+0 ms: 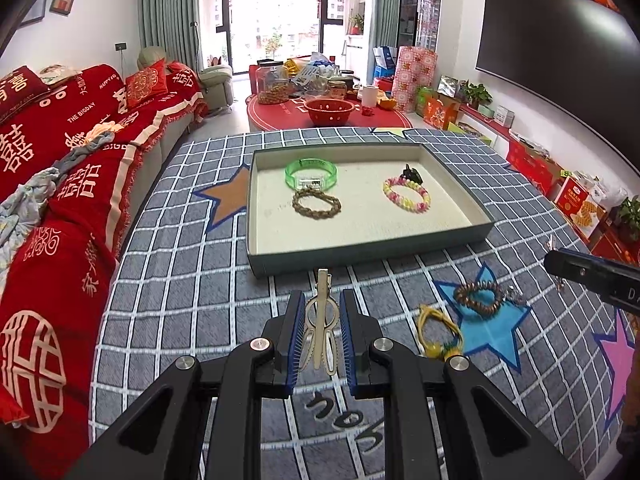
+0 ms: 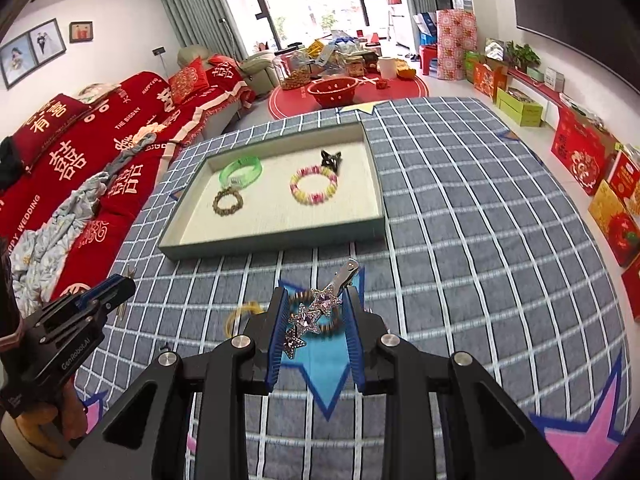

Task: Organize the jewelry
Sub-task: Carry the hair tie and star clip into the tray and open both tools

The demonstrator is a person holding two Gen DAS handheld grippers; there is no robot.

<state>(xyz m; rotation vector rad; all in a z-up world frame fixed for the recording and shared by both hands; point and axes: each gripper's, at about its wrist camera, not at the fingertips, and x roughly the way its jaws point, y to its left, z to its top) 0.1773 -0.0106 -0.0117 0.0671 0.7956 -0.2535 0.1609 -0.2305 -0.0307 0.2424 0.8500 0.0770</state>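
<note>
My left gripper point(image 1: 322, 302) is shut on a cream hair clip point(image 1: 321, 320), held just before the near wall of the shallow grey tray point(image 1: 360, 254). My right gripper point(image 2: 316, 300) is shut on a star-studded rhinestone hair clip point(image 2: 316, 312), above the blue star patch. The tray point(image 2: 276, 246) holds a green bangle point(image 1: 311, 172), a brown braided bracelet point(image 1: 317, 204), a pink-and-yellow bead bracelet point(image 1: 407, 194) and a small black clip point(image 1: 411, 175). A brown bead bracelet point(image 1: 478, 297) and a yellow cord bracelet point(image 1: 438, 332) lie on the cloth at right.
The table carries a grey checked cloth point(image 1: 180, 280) with star patches. A red-covered sofa point(image 1: 60, 160) runs along the left. A red round table point(image 1: 328, 114) with a bowl and jars stands beyond. Boxes point(image 2: 592, 160) line the right wall.
</note>
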